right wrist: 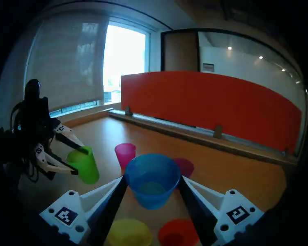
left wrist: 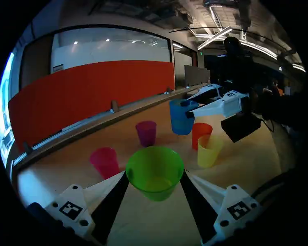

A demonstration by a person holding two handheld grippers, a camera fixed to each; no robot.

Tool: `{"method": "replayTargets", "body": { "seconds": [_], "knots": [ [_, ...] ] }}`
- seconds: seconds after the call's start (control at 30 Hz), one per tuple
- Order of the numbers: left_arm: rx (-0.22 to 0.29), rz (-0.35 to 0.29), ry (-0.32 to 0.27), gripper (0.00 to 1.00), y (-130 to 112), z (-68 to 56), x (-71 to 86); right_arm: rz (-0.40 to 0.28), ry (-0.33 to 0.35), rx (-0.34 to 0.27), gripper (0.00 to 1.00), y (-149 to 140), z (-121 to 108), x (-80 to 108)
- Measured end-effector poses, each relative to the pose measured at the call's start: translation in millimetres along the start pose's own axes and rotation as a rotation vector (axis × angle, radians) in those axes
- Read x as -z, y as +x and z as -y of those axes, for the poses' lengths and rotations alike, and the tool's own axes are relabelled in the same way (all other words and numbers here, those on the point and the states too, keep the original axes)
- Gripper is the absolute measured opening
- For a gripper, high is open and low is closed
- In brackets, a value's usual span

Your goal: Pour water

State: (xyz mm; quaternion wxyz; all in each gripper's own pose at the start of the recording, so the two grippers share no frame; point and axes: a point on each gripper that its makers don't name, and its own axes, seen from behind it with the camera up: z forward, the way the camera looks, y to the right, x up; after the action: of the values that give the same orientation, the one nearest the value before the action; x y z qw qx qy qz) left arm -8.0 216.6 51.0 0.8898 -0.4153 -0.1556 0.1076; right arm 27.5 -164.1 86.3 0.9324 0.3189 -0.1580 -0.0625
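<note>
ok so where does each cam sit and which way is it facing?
Left gripper view: rides the left gripper, looking along its fingers over the wooden table toward the red partition; own fingers clamp the green cup; right gripper holds the blue cup farther off.
Right gripper view: rides the right gripper, facing the window and partition; own fingers clamp the blue cup; left gripper with green cup at left.
Shared: both grippers, both held cups, pink cup, partition.
</note>
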Motion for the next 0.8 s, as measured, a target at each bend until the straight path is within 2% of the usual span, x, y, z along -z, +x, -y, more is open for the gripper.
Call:
{"method": "replayTargets", "body": {
  "seconds": [0.3,0.6,0.8],
  "knots": [
    [0.025,-0.047,0.024,0.86,13,-3.0,23.4,-0.104,-0.022,0.007,0.9,20,17,12.7],
    [0.028,-0.108,0.041,0.86,29,-14.6,51.4,-0.156,-0.029,0.023,0.9,25,35,25.5],
    [0.02,-0.122,0.055,0.86,33,-20.7,67.5,-0.184,-0.035,0.027,0.9,29,49,35.4]
  ]
}}
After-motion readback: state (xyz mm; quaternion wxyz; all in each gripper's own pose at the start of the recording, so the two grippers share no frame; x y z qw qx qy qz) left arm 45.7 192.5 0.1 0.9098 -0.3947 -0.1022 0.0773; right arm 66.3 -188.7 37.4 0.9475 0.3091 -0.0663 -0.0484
